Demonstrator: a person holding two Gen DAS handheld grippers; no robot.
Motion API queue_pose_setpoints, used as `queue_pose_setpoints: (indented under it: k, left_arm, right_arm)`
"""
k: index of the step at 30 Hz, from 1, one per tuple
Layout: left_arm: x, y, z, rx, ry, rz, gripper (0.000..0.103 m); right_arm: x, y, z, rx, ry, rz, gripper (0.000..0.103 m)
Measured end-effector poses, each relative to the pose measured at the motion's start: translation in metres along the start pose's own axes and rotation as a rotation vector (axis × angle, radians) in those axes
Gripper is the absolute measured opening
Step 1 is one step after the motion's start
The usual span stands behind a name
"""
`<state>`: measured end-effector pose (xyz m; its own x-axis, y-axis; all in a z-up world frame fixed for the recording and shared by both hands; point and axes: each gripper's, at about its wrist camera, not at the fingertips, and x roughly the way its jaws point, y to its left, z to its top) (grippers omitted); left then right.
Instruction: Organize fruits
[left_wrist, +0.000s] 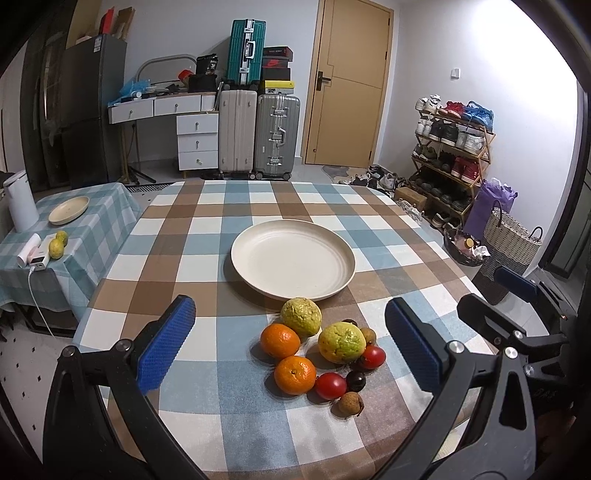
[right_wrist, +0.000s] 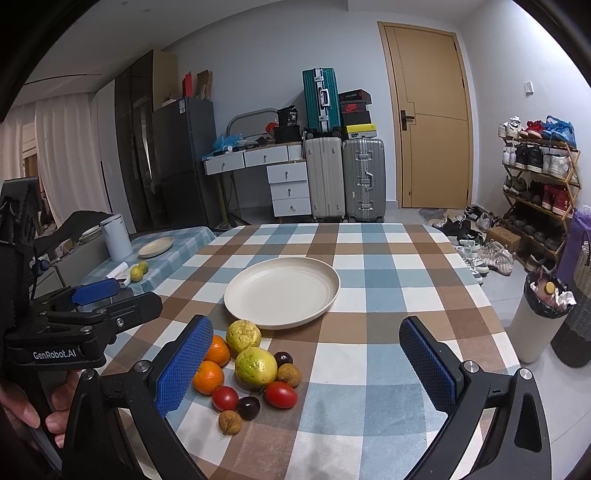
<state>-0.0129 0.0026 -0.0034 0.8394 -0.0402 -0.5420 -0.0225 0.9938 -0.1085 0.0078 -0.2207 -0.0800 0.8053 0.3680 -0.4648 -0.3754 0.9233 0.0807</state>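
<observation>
On the bench (left_wrist: 207, 424), fruit (left_wrist: 317, 350) sits before an empty plate (left_wrist: 258, 236); your claws (left_wrist: 290, 347) (right_wrist: 308, 365) hover released; grasp one piece next.

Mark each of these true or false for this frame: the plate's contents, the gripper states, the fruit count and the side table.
1. The cream plate on the checked table holds two oranges. False: it is empty; the fruit pile lies on the cloth in front of it.
2. Both hand-held grippers are open and hold nothing. True: the left hand-held gripper and the right hand-held gripper are both spread wide.
3. The pile includes two oranges. True.
4. The pile holds a banana. False: none is visible.
5. A second plate sits on the side table. True.
</observation>
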Motion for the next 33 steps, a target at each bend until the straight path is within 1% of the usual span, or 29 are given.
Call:
queue_pose_setpoints:
  k: [8, 13, 20, 26, 33]
  left_arm:
    - [0.000, -0.001, -0.001, 0.004, -0.001, 0.000, 0.103]
    - [0.000, -0.001, 0.000, -0.002, 0.001, -0.004, 0.103]
    - [0.000, -0.003, -0.001, -0.004, 0.002, -0.005, 0.103]
    - [0.002, -0.004, -0.003, -0.003, 0.006, -0.004, 0.103]
    - [0.022, 0.000, -0.016, -0.014, 0.037, -0.013, 0.103]
  right_arm:
    - [0.000, 0.004, 0.000, -0.017, -0.007, 0.003, 0.103]
    - [0.001, -0.002, 0.002, 0.039, 0.007, 0.043, 0.103]
    - [-0.001, -0.001, 0.004, 0.035, -0.003, 0.035, 0.103]
    - [0.001, -0.002, 0.003, 0.036, 0.006, 0.041, 0.103]
    - [0.016, -0.007, 0.001, 0.058, 0.054, 0.101, 0.103]
